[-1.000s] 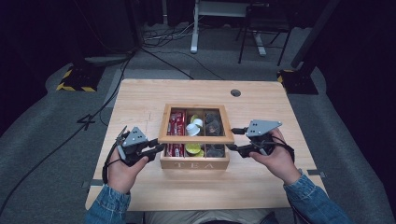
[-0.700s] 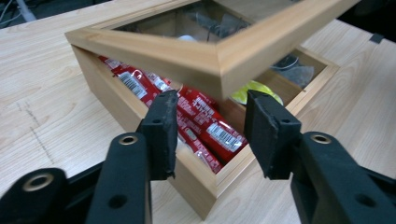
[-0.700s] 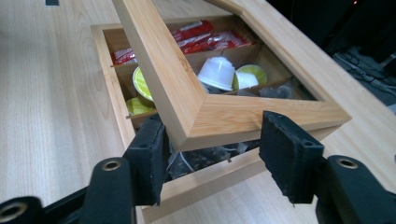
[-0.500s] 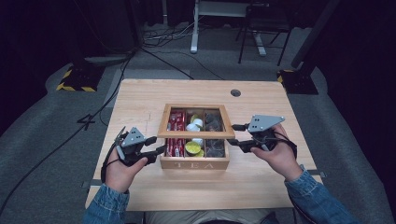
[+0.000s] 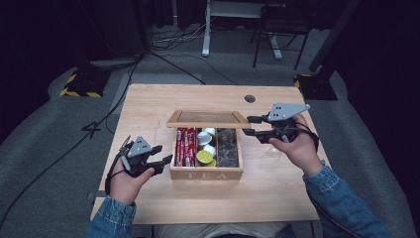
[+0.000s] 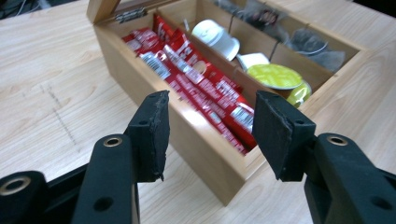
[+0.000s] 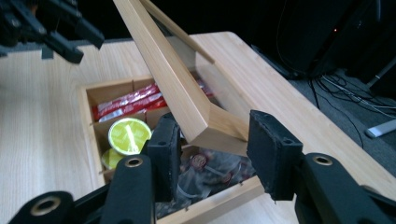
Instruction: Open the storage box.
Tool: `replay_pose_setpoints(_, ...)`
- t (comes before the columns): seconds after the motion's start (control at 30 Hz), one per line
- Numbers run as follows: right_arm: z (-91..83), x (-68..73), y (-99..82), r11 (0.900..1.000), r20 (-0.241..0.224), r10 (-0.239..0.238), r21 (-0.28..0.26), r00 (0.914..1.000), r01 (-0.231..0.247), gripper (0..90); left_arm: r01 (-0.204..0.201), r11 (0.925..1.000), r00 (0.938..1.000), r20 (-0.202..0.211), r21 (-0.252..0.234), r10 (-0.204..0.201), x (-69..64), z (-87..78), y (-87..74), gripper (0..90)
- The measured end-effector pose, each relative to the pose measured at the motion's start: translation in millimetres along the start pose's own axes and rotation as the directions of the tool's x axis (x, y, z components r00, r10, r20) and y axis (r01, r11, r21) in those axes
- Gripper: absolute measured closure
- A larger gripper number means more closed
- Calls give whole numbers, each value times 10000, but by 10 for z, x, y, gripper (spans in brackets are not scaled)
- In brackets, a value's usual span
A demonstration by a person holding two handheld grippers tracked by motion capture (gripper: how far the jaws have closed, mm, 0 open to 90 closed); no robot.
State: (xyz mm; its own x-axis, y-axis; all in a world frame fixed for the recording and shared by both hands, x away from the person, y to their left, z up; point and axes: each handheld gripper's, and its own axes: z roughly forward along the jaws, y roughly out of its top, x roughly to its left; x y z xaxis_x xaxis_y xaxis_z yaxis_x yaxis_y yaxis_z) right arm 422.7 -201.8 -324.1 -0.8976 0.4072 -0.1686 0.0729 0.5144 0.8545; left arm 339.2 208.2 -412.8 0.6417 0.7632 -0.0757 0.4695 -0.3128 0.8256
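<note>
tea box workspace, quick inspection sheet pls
surface: light wooden table, round hole near the far edge.
job's things: tea box with lid raised; red sachets, white pods and a yellow-green pod, tea bags in three compartments.
clutter: nothing seen.
grippers: left gripper open beside the box's corner; right gripper closing around the lid's corner, contact unclear.
cables: one trails from each gripper; more on the floor.
surroundings: dark grey floor, desk legs, hazard-striped bases.

Tea box point(image 5: 206, 173) mid-table point(image 5: 148, 104); sachets point(image 5: 185, 147) in left compartment, capsules point(image 5: 206, 148) middle, tea bags point(image 5: 227, 147) right; lid point(image 5: 208, 119) raised behind.
</note>
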Motion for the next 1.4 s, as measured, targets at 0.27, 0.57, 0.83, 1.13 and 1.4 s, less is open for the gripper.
replay_pose_setpoints(0.27, 36, -245, 122, 9985, 87, 385, -404, 9992, -382, 584, -64, 9999, 10000, -40, 153, 64, 61, 56, -30, 466)
replay_pose_setpoints(0.57, 100, -516, 197, 9893, 224, 1011, -1077, 9946, -982, 620, -55, 9998, 9999, -146, 212, 58, 116, 74, -41, 455)
replay_pose_setpoints(0.83, 250, -659, 296, 9874, 417, 1026, -1249, 9938, -967, 636, -14, 9997, 9998, -180, 255, 19, 130, 76, -58, 453)
replay_pose_setpoints(1.13, 331, -857, 364, 9812, 860, 1317, -1531, 9876, -1175, 660, 43, 9997, 9996, -264, 237, -36, 145, 45, -85, 453)
replay_pose_setpoints(1.4, 455, -1066, 530, 9839, 1499, 1576, -1086, 9761, -1421, 670, 50, 9996, 9995, -315, 274, -41, 150, 50, -92, 441)
